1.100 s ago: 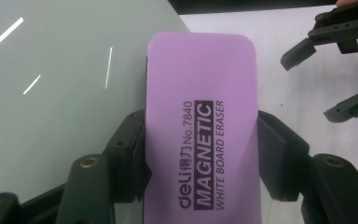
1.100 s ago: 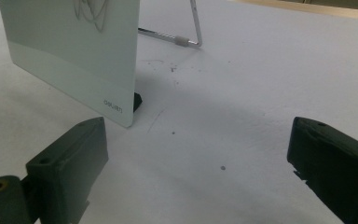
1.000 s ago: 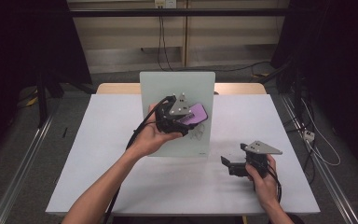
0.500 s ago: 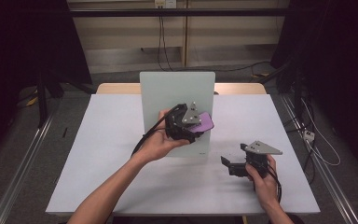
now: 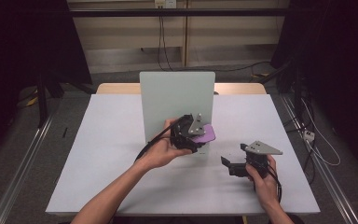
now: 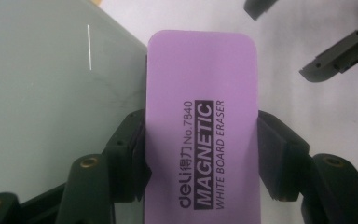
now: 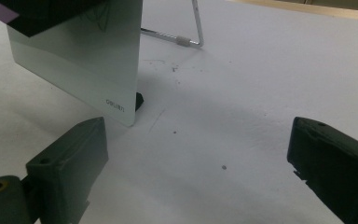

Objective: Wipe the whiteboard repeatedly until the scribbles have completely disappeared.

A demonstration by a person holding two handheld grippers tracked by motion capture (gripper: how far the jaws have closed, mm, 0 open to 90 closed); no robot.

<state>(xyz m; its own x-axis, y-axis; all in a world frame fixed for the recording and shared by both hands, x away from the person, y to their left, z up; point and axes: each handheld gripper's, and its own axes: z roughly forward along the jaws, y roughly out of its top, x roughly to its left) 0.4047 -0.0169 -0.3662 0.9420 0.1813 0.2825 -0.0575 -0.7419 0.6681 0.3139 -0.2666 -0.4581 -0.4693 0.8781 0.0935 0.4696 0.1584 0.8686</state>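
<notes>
A flat purple rectangular whiteboard eraser is clamped by its long edges between the jaws of the left gripper, at the centre of the high view, against the lower right of the upright pale green glass board. The right gripper is held at lower right above the white table, its jaws spread wide with nothing between them.

The eraser is plain lilac, with black lettering and a black band holding pale letters; the board is pale grey-green with a small grey logo; the table is white; both grippers' jaws are black.
</notes>
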